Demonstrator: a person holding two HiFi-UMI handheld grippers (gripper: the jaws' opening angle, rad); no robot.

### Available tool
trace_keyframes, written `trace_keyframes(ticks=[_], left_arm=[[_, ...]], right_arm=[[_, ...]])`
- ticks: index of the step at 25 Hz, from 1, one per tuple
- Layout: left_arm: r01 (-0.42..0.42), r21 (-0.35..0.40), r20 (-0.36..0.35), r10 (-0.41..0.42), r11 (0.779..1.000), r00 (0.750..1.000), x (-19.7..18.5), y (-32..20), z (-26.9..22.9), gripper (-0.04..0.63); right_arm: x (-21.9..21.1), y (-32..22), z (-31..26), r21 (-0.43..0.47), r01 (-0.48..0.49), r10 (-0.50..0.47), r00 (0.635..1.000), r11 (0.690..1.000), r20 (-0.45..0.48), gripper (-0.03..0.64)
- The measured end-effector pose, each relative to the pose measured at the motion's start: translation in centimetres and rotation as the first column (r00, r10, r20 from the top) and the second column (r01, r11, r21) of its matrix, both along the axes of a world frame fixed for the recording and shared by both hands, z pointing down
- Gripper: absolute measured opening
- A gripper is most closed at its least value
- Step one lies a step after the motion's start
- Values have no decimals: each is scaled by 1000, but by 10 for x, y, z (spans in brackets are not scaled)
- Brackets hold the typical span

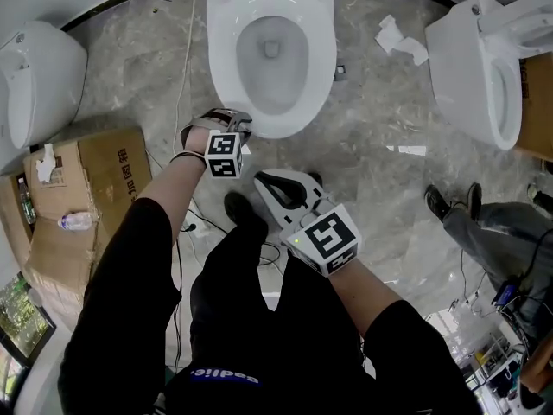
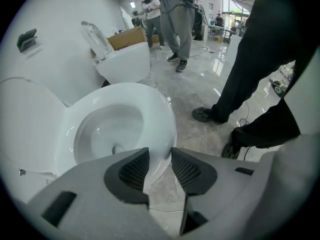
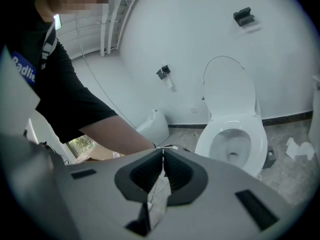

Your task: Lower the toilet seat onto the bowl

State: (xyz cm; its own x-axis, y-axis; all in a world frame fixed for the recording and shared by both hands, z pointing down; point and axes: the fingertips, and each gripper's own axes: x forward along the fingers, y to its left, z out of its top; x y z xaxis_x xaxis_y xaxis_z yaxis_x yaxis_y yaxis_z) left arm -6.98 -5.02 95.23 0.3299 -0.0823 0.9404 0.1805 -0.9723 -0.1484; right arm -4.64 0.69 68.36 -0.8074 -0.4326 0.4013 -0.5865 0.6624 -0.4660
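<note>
Shirt logo [image 3: 23, 68]: "Badlie", white on blue, at 9 o'clock in the right gripper view.
Cardboard box [image 1: 104, 175]: Chinese print, roughly "加固", partly legible.

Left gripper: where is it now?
Head view, left of centre: the left gripper hangs at the front rim of the middle toilet bowl, jaws apart, cardboard box to its left.

The person wears a black short-sleeved shirt [image 1: 121, 318] with white lettering on a blue patch [image 1: 223, 375], black trousers [image 1: 233, 292] and black shoes [image 1: 240, 207]. The left gripper [image 1: 235, 121] and right gripper [image 1: 270, 184] each have a grey body, black ribbed pads [image 2: 134, 169] and a cube [image 1: 327, 239] bearing black-and-white square markers.
</note>
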Motion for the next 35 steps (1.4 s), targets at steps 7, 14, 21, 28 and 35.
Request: trace_keyframes(ticks=[7,14,21,28,35], left_arm=[[38,-15,36,-38,999,999,-1,-1,13,141],[98,-50,-6,-98,994,995,4,-1,-11,141],[417,-155,-189,-441,896,877,10,2,-120,140],[536,-212,-268,-576,817,772,0,19,-212,138],[634,-275,-360,-688,723,630,-7,34,-293,126]], right_arm=[[8,-3,-1,-11,21,-21,1000,1000,0,28],[20,-11,-17,-6,8,-8,1000,1000,-9,28],[21,-8,-88,22,27,-26,999,999,-24,29],[22,-9,-159,76,27,-24,999,997,-40,28],[28,1,-210,105,11,-6,999,994,-50,28]])
